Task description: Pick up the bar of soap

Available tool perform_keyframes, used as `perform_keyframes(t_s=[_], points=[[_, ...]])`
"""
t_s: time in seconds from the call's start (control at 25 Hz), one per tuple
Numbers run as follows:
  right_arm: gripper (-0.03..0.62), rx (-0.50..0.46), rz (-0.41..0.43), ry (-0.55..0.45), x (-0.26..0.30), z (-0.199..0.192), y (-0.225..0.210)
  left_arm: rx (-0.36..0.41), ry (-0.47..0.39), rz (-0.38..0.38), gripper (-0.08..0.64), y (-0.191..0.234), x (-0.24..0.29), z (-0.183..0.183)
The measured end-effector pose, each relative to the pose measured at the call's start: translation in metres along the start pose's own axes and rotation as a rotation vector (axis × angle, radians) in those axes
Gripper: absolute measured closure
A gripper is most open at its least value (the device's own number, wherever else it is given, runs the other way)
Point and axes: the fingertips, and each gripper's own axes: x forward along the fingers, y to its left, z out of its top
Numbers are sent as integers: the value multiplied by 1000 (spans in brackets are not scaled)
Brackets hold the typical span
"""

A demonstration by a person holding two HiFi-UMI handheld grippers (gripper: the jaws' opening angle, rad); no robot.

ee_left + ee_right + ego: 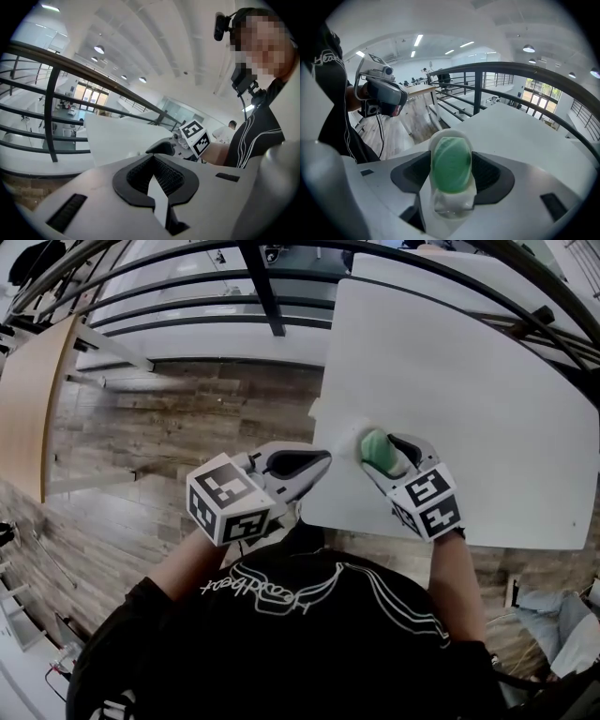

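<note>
The bar of soap [378, 452] is mint green with faint paler streaks. The worktop [487, 399] is plain white. The left tongs [323, 461] and right tongs [388, 441] are white with black pads and carry black-and-white square markers. The floor [169, 427] is brown wood-grain planks. The shirt [300, 634] is black with white lines.

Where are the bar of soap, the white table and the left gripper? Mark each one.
bar of soap [451, 165]: right gripper view, middle of green face.
white table [469, 399]: head view, bare top.
left gripper [325, 459]: head view, between jaw tips.
</note>
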Motion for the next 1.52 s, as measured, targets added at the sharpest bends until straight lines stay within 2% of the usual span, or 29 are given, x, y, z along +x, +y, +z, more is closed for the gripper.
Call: perform_keyframes(t_s=[0.76, 1.52], points=[[371, 80, 65, 43, 10, -8, -4, -29, -10, 15, 555, 7, 4, -6], [371, 69, 0, 2, 10, -5, -8, -72, -19, 54, 555, 5, -2, -14]])
